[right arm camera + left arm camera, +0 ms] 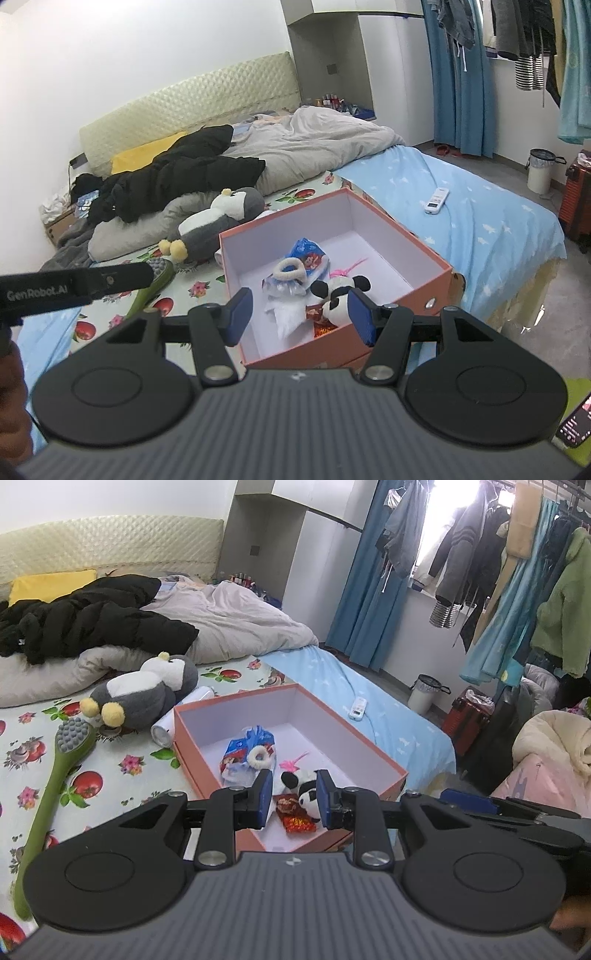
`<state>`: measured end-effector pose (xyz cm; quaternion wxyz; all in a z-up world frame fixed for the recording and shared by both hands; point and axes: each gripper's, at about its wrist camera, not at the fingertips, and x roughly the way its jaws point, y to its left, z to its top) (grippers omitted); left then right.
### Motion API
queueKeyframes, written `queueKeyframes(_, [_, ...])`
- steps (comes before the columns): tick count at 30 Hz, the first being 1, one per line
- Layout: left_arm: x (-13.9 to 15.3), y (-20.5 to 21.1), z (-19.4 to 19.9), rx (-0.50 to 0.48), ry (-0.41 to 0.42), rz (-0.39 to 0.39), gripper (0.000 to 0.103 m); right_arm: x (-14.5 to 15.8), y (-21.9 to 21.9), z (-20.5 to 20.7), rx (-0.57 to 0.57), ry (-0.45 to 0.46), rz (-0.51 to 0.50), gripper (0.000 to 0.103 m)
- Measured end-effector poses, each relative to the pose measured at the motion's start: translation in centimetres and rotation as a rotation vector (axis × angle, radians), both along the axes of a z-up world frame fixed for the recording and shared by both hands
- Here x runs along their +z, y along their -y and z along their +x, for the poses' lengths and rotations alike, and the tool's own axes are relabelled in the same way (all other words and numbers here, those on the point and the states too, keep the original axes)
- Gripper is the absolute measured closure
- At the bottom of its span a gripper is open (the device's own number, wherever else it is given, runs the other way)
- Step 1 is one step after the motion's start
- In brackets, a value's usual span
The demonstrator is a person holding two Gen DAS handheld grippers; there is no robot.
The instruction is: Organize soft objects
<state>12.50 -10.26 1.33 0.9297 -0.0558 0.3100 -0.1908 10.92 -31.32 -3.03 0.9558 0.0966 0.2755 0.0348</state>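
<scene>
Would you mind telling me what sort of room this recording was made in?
A lived-in bedroom, most likely: a bed with a padded headboard and a rumpled duvet, plus clothes hanging on a rail by the blue curtain.

A small black-and-white plush panda [306, 788] lies on its side near the front wall of an open salmon-pink cardboard box [207, 771] on the bed. A larger grey-and-white plush penguin [147, 690] with yellow feet lies beside the box's left wall.
</scene>
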Motion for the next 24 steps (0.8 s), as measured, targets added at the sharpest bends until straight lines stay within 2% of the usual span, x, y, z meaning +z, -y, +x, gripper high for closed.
queueKeyframes(2, [-0.5, 0.1, -0.5, -0.001, -0.008, 0.002, 0.065, -0.2, -0.1, -0.5, -0.011, 0.004, 0.001, 0.043])
queueKeyframes(5, [-1.4, 0.5, -1.2, 0.001, -0.027, 0.011, 0.065, -0.1, -0.4, -1.9, -0.048, 0.024, 0.001, 0.043])
queueKeyframes(12, [-2.8, 0.7, -3.1, 0.015, -0.048, 0.031, 0.065, -0.1, -0.5, -3.6, -0.056, 0.029, -0.04, 0.043])
queueKeyframes(24, [-2.7, -0.6, -4.3, 0.073, -0.046, 0.025, 0.065, -1.9, 0.2, -4.3, -0.054, -0.022, -0.036, 0.043])
